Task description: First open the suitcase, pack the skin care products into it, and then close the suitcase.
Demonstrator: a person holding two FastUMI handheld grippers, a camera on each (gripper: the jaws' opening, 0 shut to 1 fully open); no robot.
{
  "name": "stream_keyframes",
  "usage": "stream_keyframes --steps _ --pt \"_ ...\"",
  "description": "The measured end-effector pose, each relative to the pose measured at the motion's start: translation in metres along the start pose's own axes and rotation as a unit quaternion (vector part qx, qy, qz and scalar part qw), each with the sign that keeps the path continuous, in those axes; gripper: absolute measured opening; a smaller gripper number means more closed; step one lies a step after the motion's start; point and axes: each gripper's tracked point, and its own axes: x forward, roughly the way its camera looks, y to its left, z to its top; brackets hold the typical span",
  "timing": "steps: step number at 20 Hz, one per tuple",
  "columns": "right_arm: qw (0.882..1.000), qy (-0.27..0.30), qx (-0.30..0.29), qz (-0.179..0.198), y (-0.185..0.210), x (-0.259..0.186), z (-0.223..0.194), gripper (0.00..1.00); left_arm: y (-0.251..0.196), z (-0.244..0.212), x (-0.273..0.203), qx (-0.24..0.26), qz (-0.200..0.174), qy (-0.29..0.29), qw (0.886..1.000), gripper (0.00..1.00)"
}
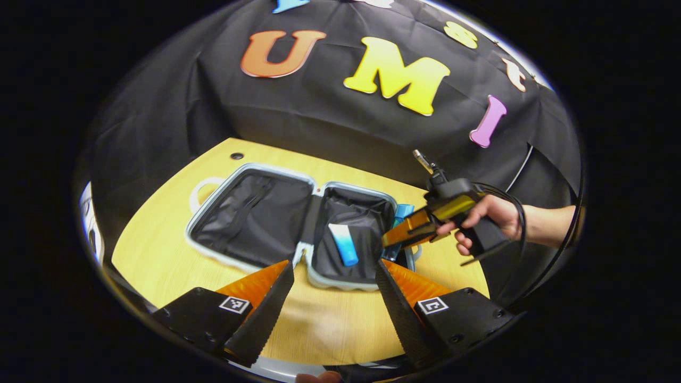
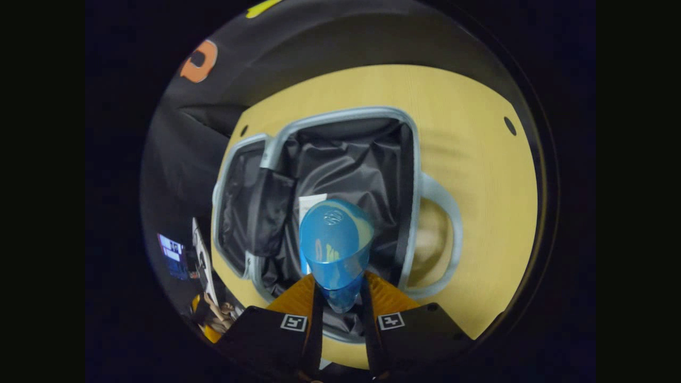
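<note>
The small pale-rimmed suitcase [image 1: 250, 218] lies open flat on the yellow table, both halves lined in black. A blue-and-white tube [image 1: 343, 243] rests in its right half. My left gripper [image 1: 335, 290] hovers open over the near table edge, just in front of the case, with nothing between its fingers. My right gripper [image 2: 339, 300] is shut on a blue bottle [image 2: 335, 247], held above the open case [image 2: 346, 159]; the white tube end [image 2: 311, 201] peeks out behind the bottle. In the left gripper view, the right gripper [image 1: 399, 236] reaches in over the case's right edge, held by a hand [image 1: 492, 215].
The round yellow table [image 1: 159, 255] has a small dark hole [image 1: 237, 156] near its far edge. The case's pale handle loop [image 2: 444, 234] sticks out at the side. Black cloth walls the booth behind.
</note>
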Motion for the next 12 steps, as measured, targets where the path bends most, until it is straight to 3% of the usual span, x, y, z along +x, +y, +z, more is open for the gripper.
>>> stream_keyframes --steps 4,12 --pt "0.998 0.018 0.045 -0.036 -0.002 0.029 0.005 0.31 0.038 -0.026 -0.031 -0.05 0.033 0.001 0.998 0.99" --pt "0.994 0.021 0.072 -0.081 -0.013 0.045 0.005 0.34 0.079 -0.011 -0.053 -0.068 0.078 -0.032 0.994 0.99"
